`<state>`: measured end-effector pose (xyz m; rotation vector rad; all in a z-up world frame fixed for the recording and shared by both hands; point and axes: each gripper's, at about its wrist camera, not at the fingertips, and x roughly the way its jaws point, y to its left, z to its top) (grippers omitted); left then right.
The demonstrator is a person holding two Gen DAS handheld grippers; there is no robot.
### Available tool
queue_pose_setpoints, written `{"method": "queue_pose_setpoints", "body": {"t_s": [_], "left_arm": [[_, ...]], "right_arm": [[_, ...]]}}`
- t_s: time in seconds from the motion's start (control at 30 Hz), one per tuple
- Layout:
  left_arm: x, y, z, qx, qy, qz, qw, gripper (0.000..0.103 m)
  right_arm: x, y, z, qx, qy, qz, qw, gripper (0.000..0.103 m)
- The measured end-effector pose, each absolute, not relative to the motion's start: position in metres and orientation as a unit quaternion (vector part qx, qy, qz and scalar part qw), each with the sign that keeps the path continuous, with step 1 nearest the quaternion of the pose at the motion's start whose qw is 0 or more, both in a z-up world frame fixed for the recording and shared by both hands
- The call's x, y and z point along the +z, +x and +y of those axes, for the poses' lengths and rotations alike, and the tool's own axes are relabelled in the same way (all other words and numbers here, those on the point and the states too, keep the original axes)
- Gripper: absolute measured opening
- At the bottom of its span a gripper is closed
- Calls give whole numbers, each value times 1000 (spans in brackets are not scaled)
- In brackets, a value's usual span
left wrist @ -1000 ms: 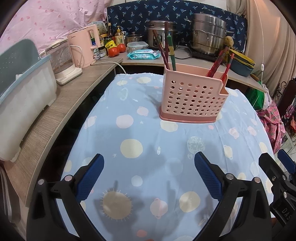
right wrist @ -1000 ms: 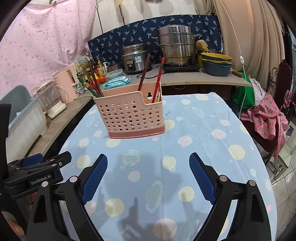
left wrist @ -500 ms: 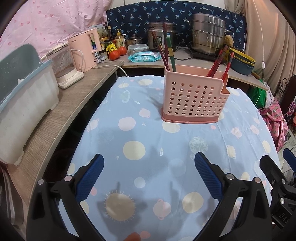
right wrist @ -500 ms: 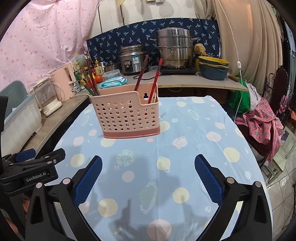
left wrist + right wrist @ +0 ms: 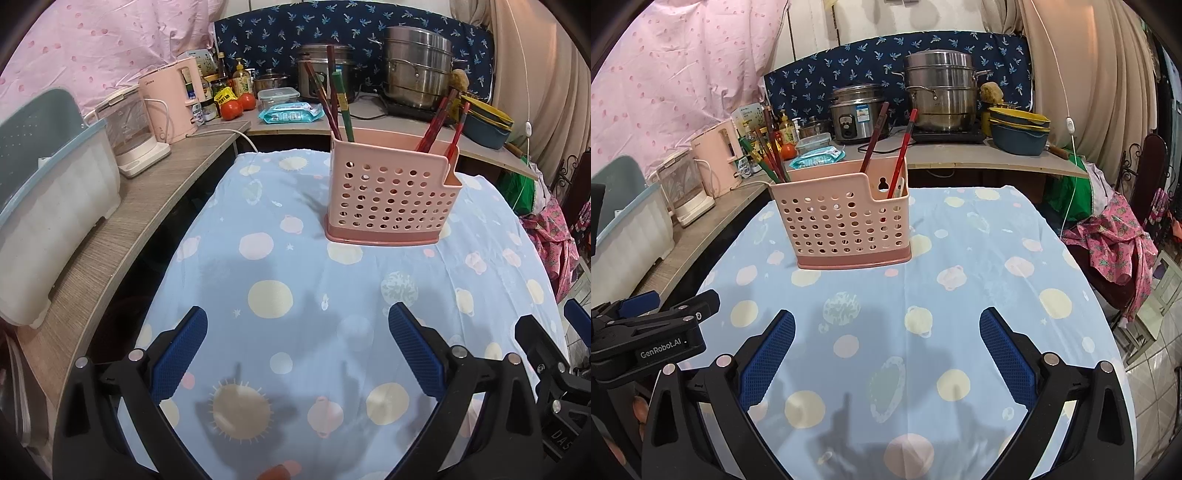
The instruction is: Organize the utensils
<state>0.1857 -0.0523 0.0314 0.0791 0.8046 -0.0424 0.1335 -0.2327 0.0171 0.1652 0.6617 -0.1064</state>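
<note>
A pink perforated utensil basket (image 5: 391,199) (image 5: 846,225) stands on the blue spotted tablecloth (image 5: 295,280) (image 5: 960,266). Dark red and green chopsticks (image 5: 338,107) (image 5: 768,155) lean in its left compartment. Red chopsticks (image 5: 443,122) (image 5: 901,151) lean in its right compartment. My left gripper (image 5: 295,332) hovers well short of the basket, open, with nothing between its blue pads. My right gripper (image 5: 886,332) also hangs open and empty in front of the basket. The left gripper's body (image 5: 646,332) shows at the left edge of the right wrist view.
A wooden counter (image 5: 110,229) curves along the left and back. It carries a white and blue bin (image 5: 48,206), a pink kettle (image 5: 170,103), tomatoes (image 5: 236,107), a rice cooker (image 5: 857,118) and a steel steamer pot (image 5: 942,92). Pink cloth (image 5: 1115,247) hangs off a chair at the right.
The right gripper's jaws have spread a little wider. Both views have drawn back slightly, so the basket looks a bit farther away.
</note>
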Motion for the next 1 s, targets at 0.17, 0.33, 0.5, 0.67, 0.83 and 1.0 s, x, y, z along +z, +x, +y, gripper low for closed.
{"method": "queue_pose_setpoints", "body": {"t_s": [0.17, 0.33, 0.5, 0.67, 0.83, 1.0], "left_arm": [[34, 184, -53, -16, 40, 384, 922, 94], [33, 184, -55, -24, 42, 382, 923, 94], [33, 183, -58, -23, 44, 380, 924, 94], [32, 182, -58, -24, 38, 382, 923, 94], [32, 182, -58, -26, 38, 380, 924, 94], [32, 184, -59, -26, 37, 380, 924, 94]], "right_arm": [[16, 133, -233, -53, 81, 325, 941, 96], [15, 133, -232, -51, 82, 327, 940, 96], [13, 134, -231, -50, 81, 329, 939, 96], [12, 134, -231, -52, 82, 331, 939, 96], [12, 134, -232, -52, 84, 332, 938, 96], [11, 134, -232, -52, 84, 333, 938, 96]]}}
